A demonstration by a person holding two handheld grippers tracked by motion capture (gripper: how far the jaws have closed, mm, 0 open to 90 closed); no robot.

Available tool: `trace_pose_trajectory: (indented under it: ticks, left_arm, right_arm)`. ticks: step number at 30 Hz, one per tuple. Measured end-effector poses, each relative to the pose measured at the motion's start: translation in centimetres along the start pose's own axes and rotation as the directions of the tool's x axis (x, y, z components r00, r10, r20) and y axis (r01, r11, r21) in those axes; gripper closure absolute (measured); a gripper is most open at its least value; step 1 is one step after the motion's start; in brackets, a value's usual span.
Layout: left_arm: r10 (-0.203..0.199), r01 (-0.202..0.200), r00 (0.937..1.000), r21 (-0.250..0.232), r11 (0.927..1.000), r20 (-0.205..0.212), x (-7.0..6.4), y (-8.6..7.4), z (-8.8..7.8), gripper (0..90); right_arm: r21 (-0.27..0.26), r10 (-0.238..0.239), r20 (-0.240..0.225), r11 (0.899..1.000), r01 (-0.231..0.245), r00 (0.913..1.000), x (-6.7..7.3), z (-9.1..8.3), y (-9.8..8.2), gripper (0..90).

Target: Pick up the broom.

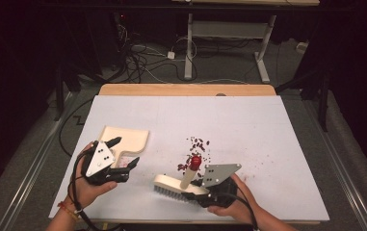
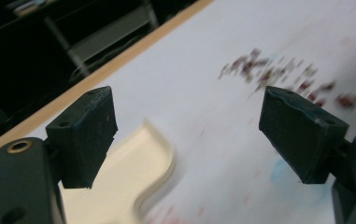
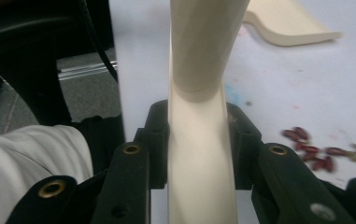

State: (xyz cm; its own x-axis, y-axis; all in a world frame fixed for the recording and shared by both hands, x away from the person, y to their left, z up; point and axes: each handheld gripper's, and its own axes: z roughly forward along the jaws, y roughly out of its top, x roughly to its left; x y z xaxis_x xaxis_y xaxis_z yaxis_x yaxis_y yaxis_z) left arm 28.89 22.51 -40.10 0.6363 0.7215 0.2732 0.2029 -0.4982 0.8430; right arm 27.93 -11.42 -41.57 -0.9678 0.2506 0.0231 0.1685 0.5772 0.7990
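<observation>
Cream plastic fills the grip of the right gripper (image 3: 196, 140) — its jaws pinch the handle of the brush (image 1: 181, 186), which lies near the front edge of the white table (image 1: 268, 125) with its red-tipped handle pointing toward the scattered red beans (image 1: 195, 149). At left, the left gripper (image 1: 122, 153) holds its jaws spread wide with nothing between them, just over the handle of the cream dustpan (image 1: 123, 138).

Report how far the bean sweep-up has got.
Done: the right gripper is shut on the brush, its handle clamped between the pads in the right gripper view. In hand: the left gripper hovers open over the dustpan, not gripping it. Left: every red bean lies scattered on the table; none is in the pan.
</observation>
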Motion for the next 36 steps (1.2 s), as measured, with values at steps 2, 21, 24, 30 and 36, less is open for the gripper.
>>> trace_pose_trajectory:
  ticks: [2,21,24,30,36]
  left_arm:
    - [-0.054,0.054,0.9985,0.019,0.9984,-0.01,0.2,-1.9,-0.3,18.4]
    - [-0.037,0.035,0.999,0.091,0.9952,0.023,-0.8,-3.4,1.5,18.4]
    - [-0.029,0.025,0.9991,0.101,0.9946,0.033,-0.9,-3.4,1.7,18.4]
    - [-0.023,0.018,0.9989,0.109,0.9938,0.04,-1.0,-3.4,1.8,18.4]
    - [-0.022,0.018,0.999,0.111,0.9937,0.038,-1.0,-3.5,1.8,18.4]
  right_arm:
    - [0.015,0.01,0.004,1.0,-0.01,0.9999,0.4,0.9,0.0,67.6]
    - [-0.004,0.176,0.209,0.984,-0.179,0.962,-4.3,0.3,-1.2,67.6]
    - [-0.009,0.193,0.233,0.981,-0.196,0.9532,-5.1,0.0,-1.4,67.6]
    - [-0.01,0.207,0.244,0.977,-0.211,0.9475,-6.1,-0.2,-1.5,67.5]
    - [-0.047,0.208,0.225,0.978,-0.203,0.952,-5.4,-0.7,-0.5,67.6]
